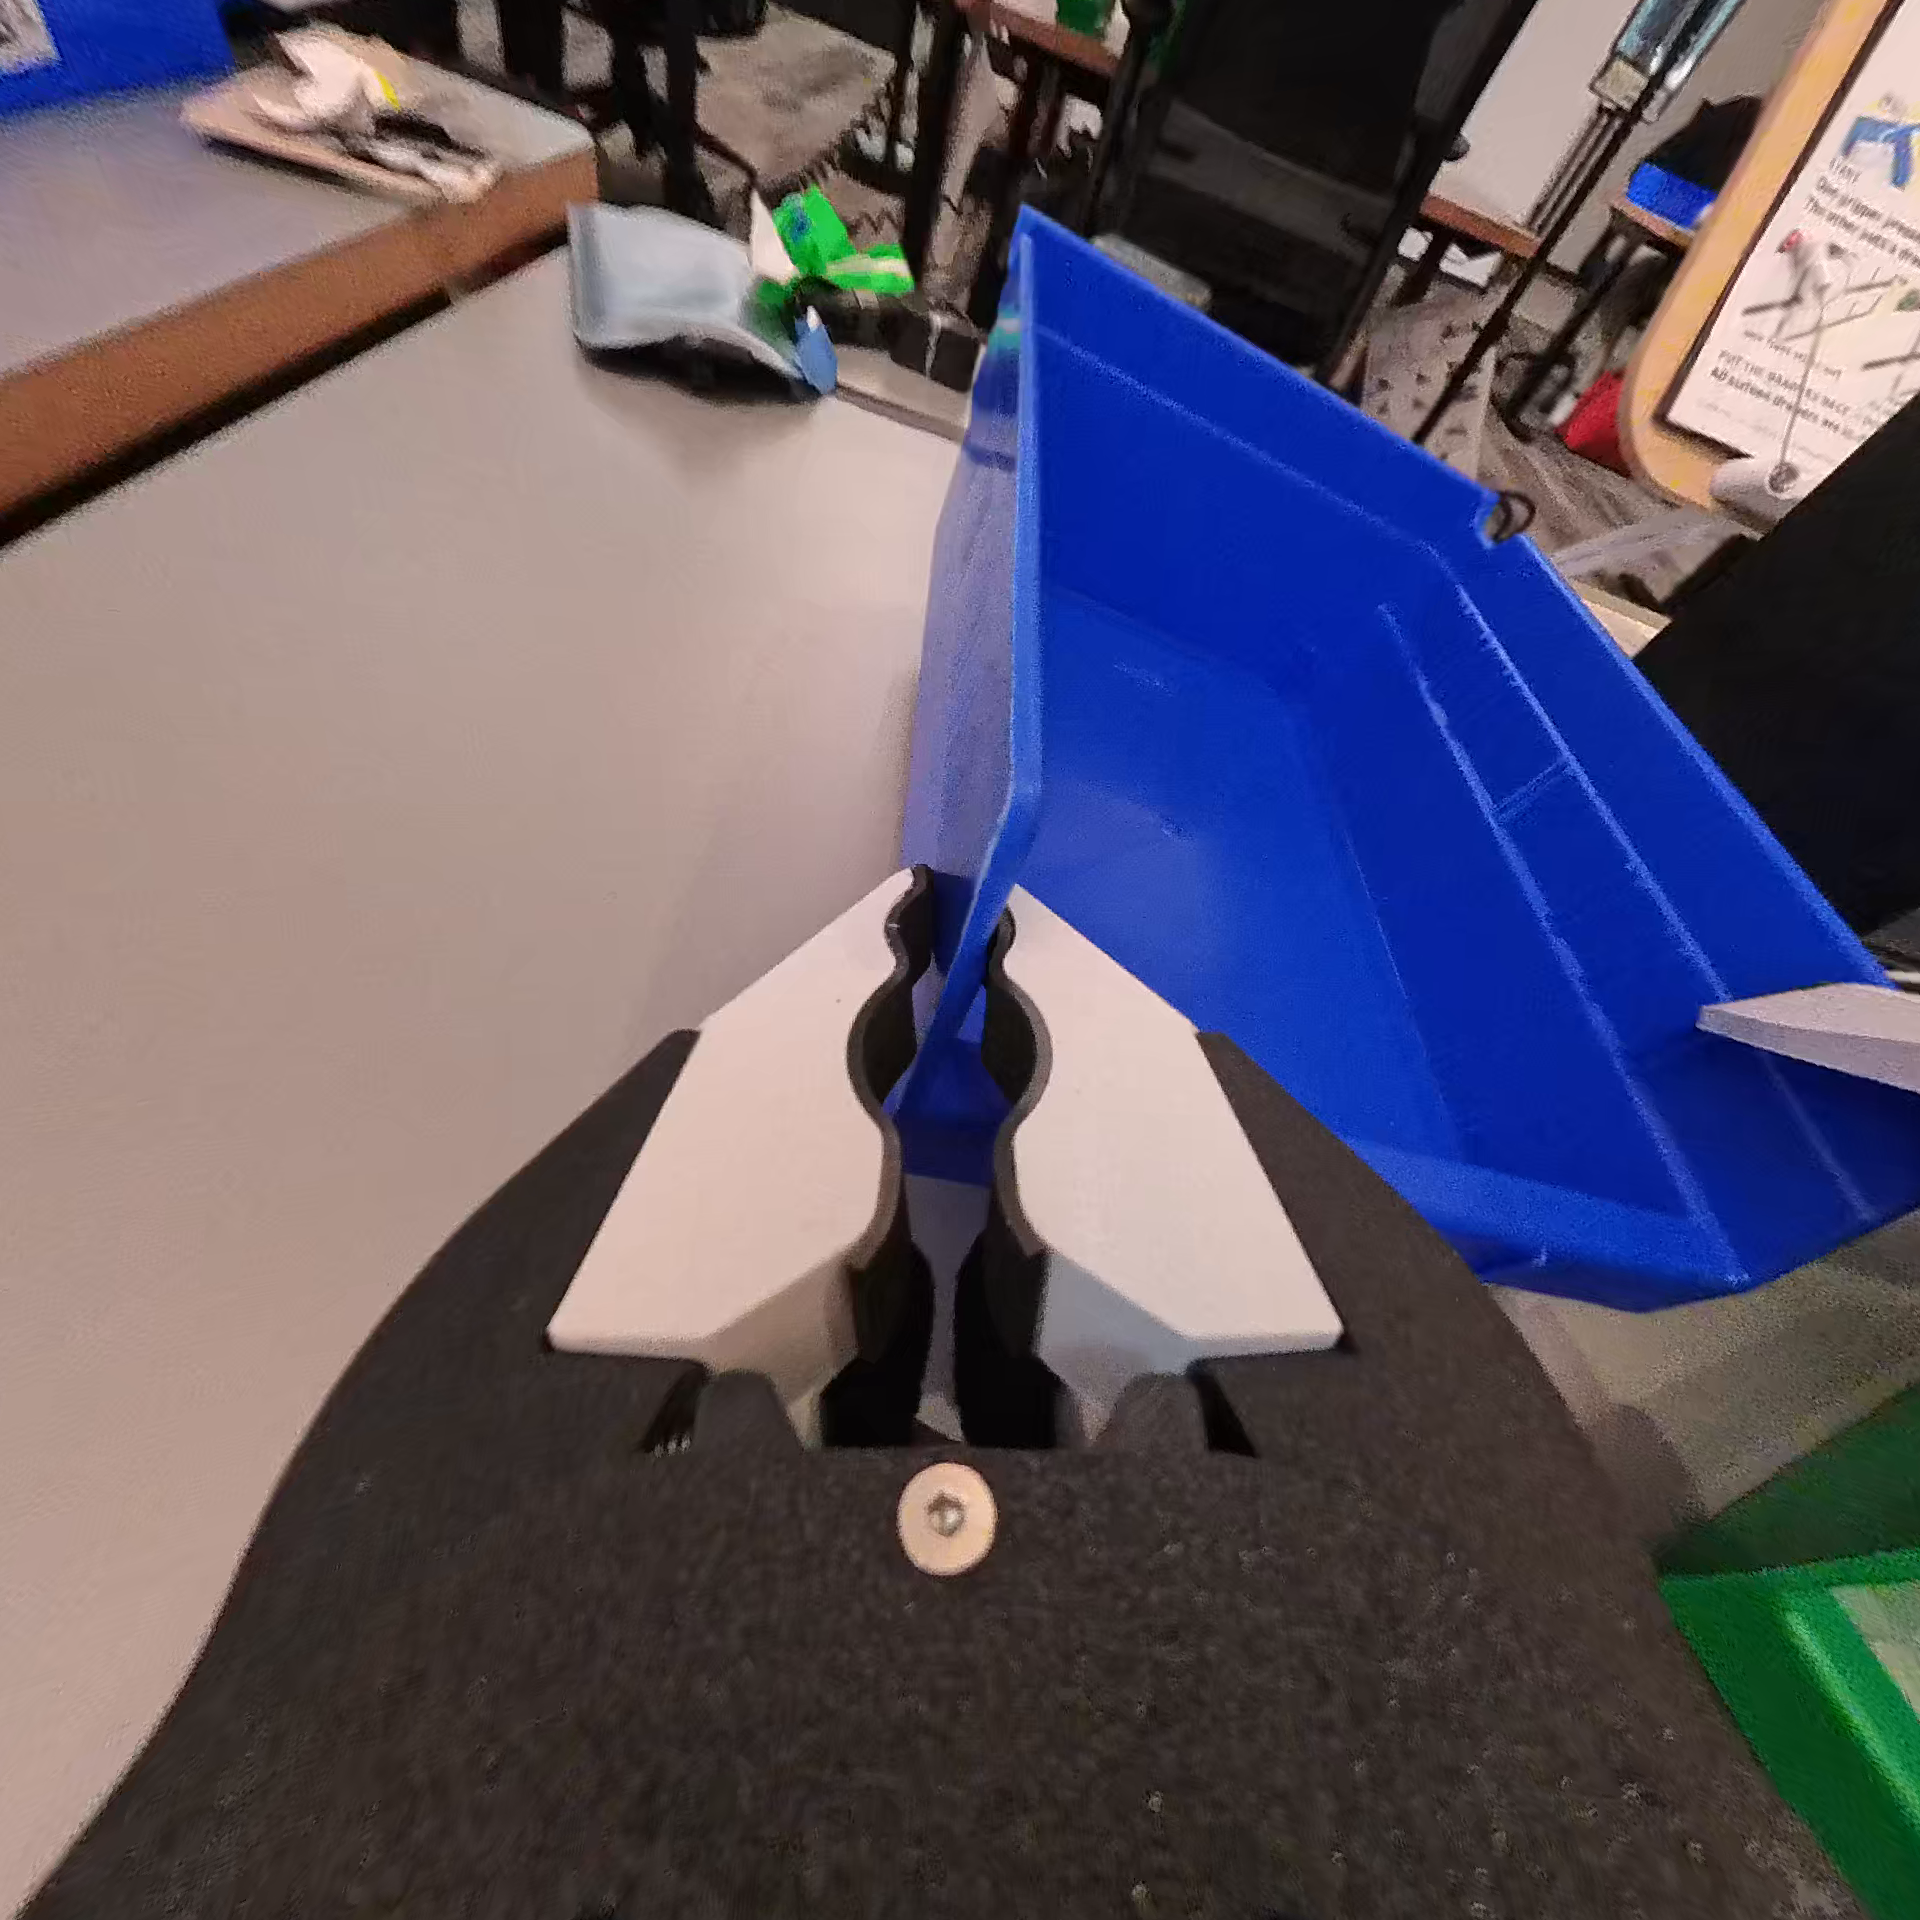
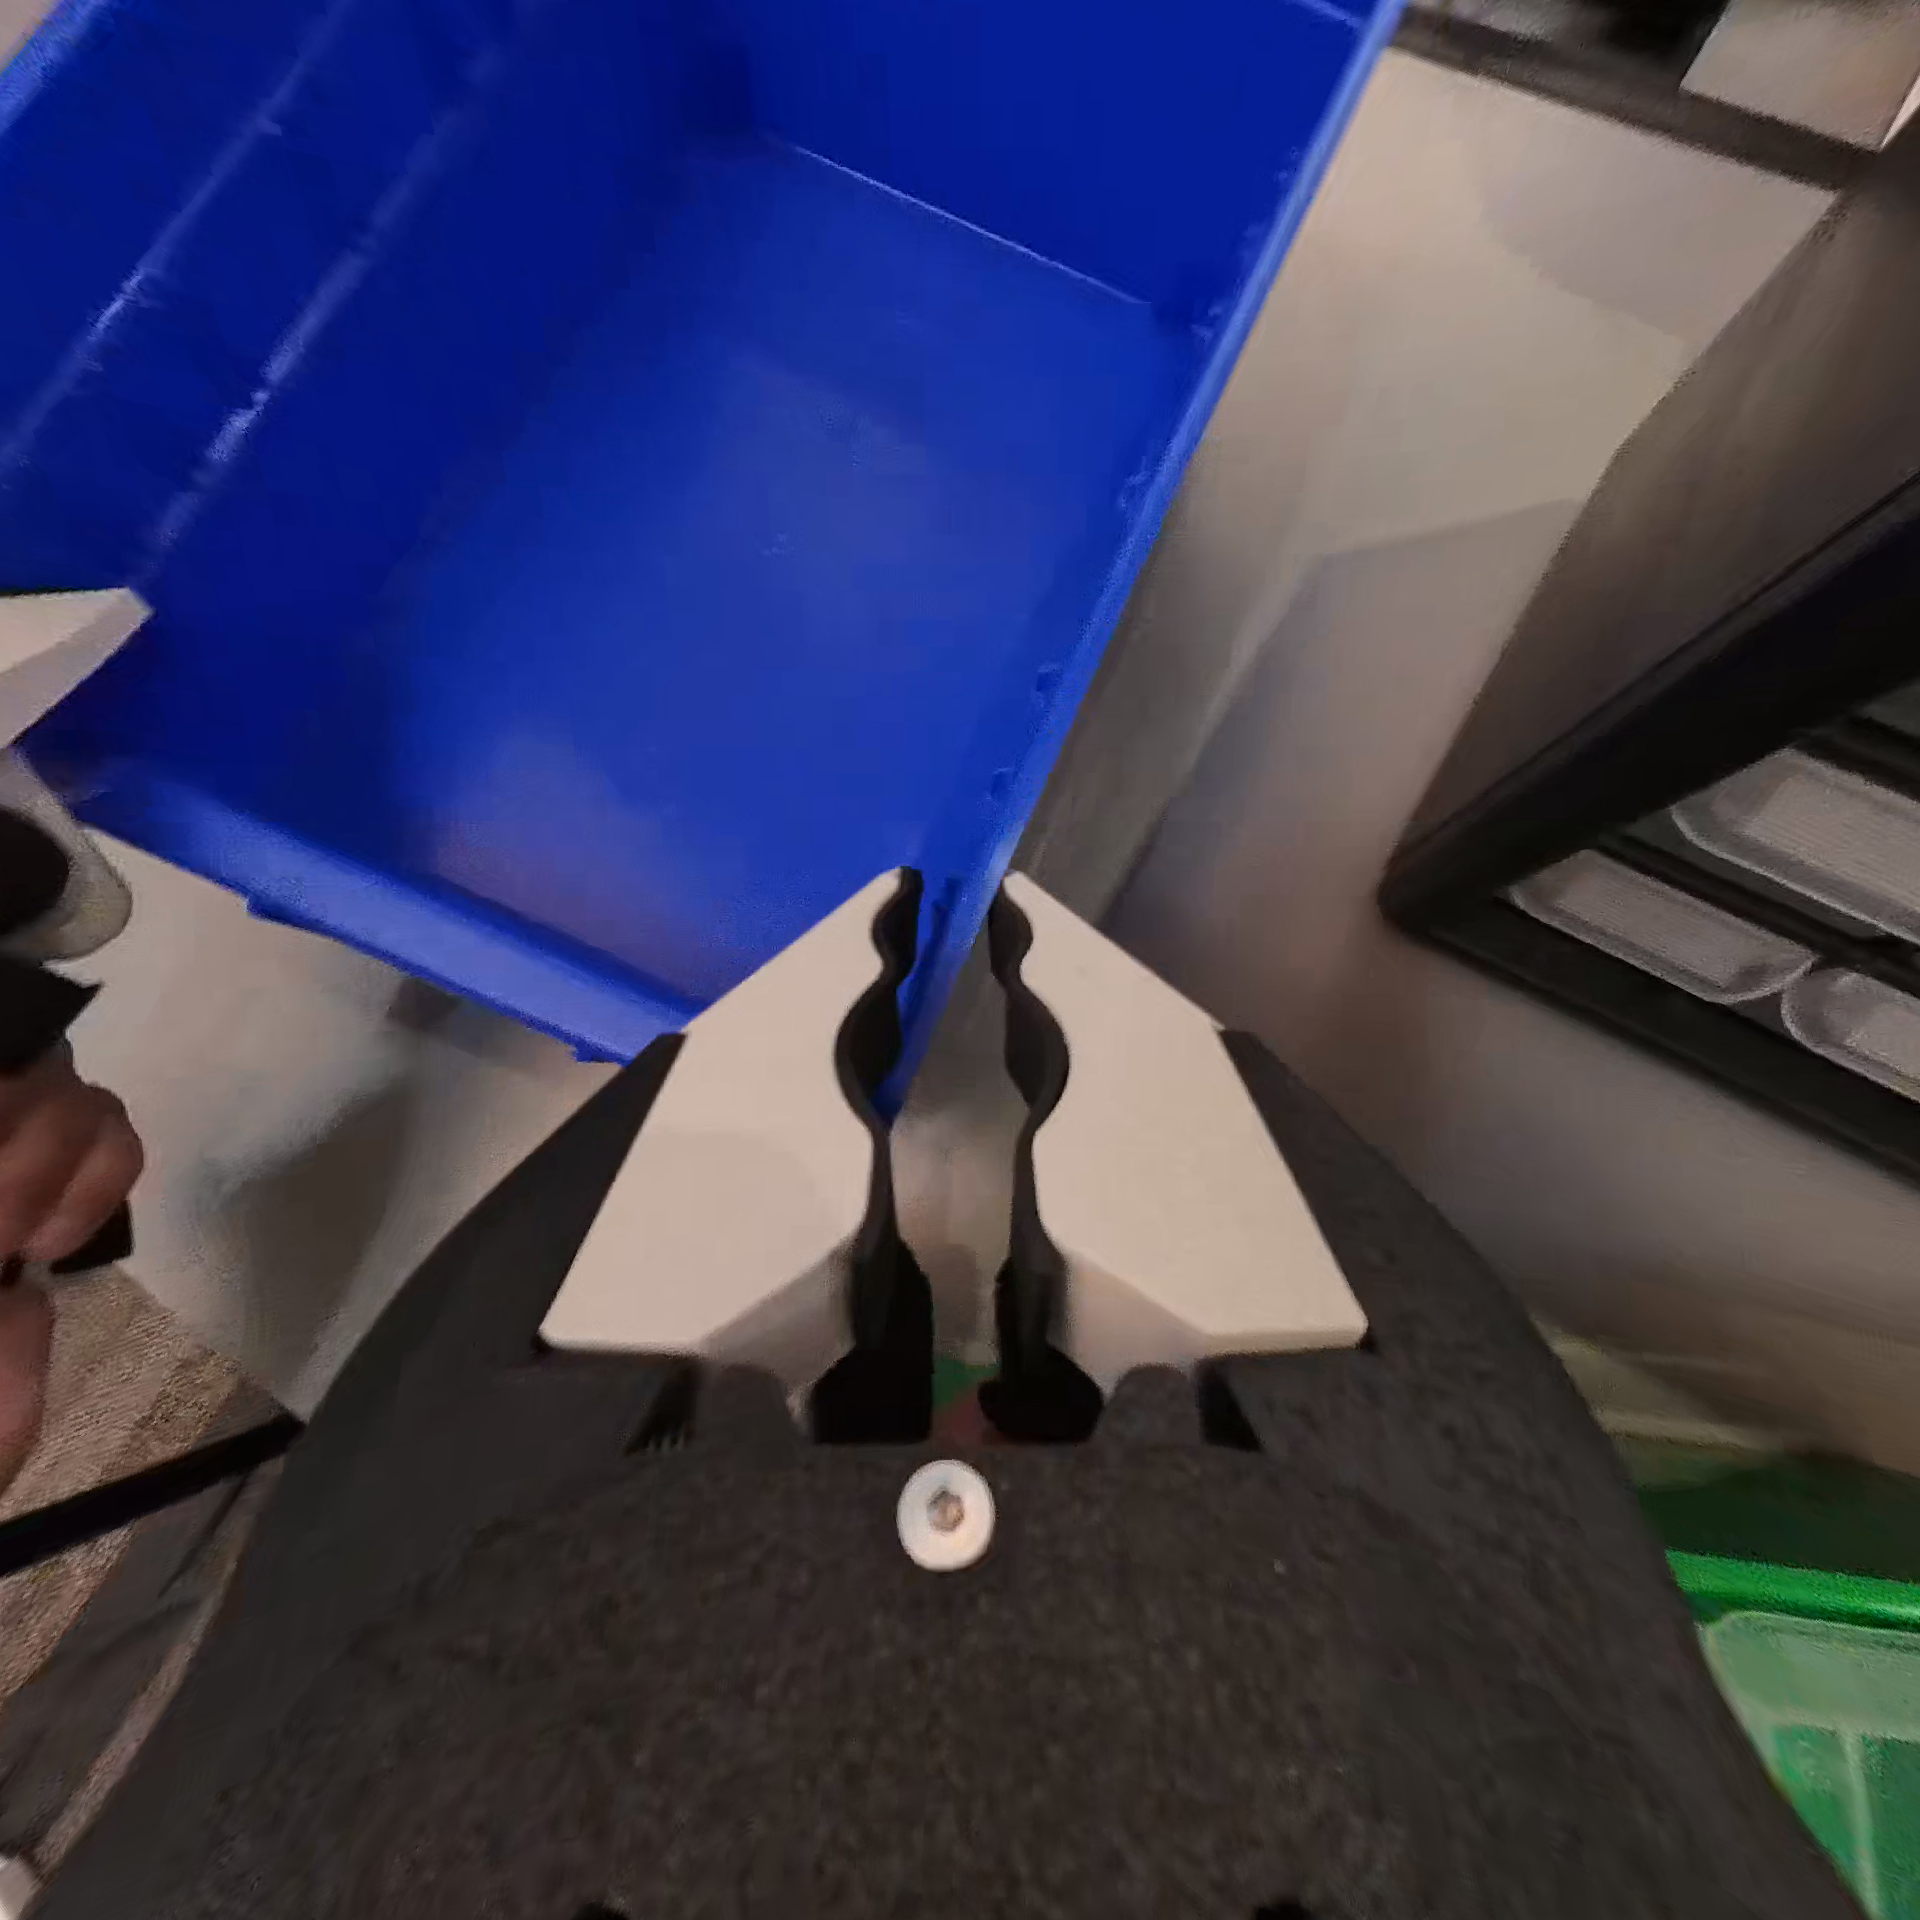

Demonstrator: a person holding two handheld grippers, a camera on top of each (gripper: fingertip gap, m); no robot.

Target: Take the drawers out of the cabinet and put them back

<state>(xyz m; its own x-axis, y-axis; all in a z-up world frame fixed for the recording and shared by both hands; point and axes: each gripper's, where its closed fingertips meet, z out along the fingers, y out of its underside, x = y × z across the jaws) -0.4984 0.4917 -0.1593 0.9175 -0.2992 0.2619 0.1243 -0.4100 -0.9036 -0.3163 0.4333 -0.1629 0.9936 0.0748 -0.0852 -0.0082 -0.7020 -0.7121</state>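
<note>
Grippers [image 1: 961, 914] [image 2: 951, 904] clamping lengthwise-forward blue drawer [image 1: 1299, 831]

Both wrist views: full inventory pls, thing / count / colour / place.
drawer: 1, blue, empty, tilted, held above the table between both grippers
table: 1, grey top, under and left of the drawer
second table: 1, grey top with brown edge, far left, blurred clutter on it
pouch: 1, grey-blue, far end of the table
green packaging: 1 cluster, beside the pouch
cabinet: 1, black frame, pale drawers inside, right of the right wrist view
green bin: 1, lower right, partly cut off
poster board: 1, wood-edged, far right background
person's hand: 1, left edge of the right wrist view
left gripper: 1, black with white fingers, clamped on the drawer's left wall
right gripper: 1, same build, fingers around the drawer's right wall
</note>
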